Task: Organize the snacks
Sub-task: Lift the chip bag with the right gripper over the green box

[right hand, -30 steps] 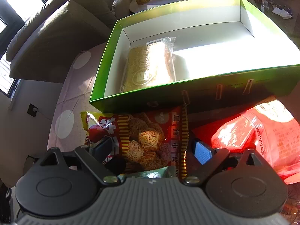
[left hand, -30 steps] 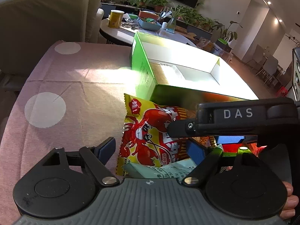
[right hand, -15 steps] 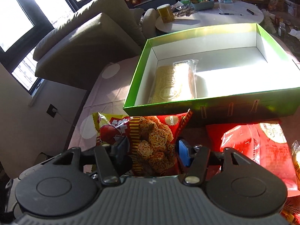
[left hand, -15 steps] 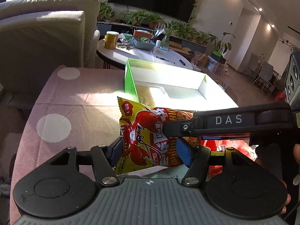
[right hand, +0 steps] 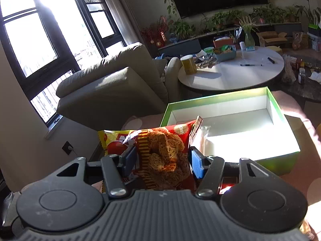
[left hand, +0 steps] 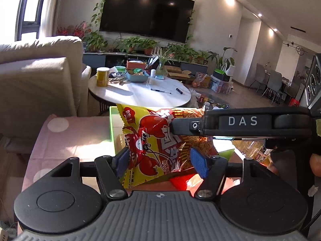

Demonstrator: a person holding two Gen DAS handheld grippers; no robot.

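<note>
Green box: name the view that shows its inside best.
The right wrist view. It looks down into the green box, showing its white floor, walls and far corner. In the left wrist view the snack bag and the right gripper cover the box; only a green edge shows.

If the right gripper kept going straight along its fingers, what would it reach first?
Carrying the noodle snack bag, the right gripper points at the green box; its near wall or open inside probably comes first, though depth is hard to judge.
</note>
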